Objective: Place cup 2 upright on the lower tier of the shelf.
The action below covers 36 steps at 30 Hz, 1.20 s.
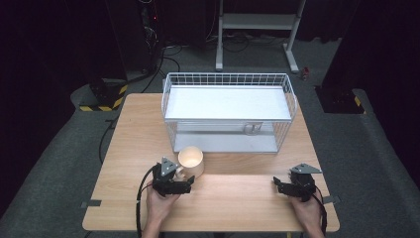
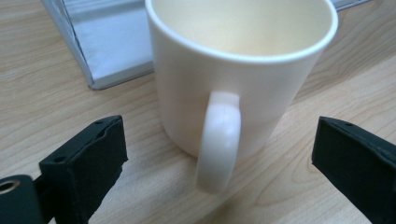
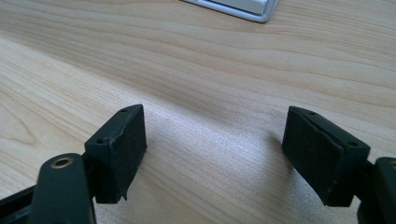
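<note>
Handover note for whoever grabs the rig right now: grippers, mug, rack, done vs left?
Left hand-held gripper: open, jaws either side of the cream mug's handle, not touching it.
Right hand-held gripper: open, nothing between the jaws, low over bare table at the near right.
Cream mug: upright on the table, just in front of the white wire rack.
Done: left gripper lined up on the handle.
Left: close on the mug and lift; it probably goes into the rack.
</note>
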{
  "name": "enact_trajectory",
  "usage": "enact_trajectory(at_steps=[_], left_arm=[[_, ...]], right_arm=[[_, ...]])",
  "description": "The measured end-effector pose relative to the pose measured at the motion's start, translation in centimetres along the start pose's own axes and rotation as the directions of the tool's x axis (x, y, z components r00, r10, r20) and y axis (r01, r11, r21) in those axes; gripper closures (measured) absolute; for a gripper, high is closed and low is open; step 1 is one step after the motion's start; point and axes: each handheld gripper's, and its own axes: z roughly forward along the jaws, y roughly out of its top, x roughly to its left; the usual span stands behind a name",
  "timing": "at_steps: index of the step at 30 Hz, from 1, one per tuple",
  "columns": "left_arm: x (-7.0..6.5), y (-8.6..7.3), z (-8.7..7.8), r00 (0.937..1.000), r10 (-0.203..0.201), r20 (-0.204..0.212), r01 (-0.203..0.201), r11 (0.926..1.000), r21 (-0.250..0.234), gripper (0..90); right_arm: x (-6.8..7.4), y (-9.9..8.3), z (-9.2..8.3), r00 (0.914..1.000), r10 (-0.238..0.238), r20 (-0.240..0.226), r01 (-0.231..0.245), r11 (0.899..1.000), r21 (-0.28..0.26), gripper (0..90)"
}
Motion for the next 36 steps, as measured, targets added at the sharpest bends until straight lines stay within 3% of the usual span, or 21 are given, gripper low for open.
enact_trajectory(at_steps=[5,7,21,36], left_arm=[[-0.1,0.7,0.6,1.0,0.007,-0.001,-0.007,1.0,-0.002,2.2],[-0.2,0.9,0.8,0.9999,-0.009,0.004,0.01,0.9999,-0.008,2.2],[-0.5,2.4,2.3,0.9998,0.017,-0.003,-0.017,0.9998,-0.005,2.5],[-0.6,2.5,3.0,0.9998,0.013,-0.014,-0.013,0.9996,-0.023,8.1]], right_arm=[[0.0,0.0,0.0,1.0,0.0,0.0,0.0,1.0,0.0,21.8],[0.0,0.0,0.0,1.0,-0.002,0.001,0.002,1.0,0.0,21.8],[0.0,0.0,0.0,1.0,-0.001,0.0,0.001,1.0,0.0,21.7],[0.0,0.0,0.0,1.0,-0.001,0.0,0.001,1.0,0.0,21.7]])
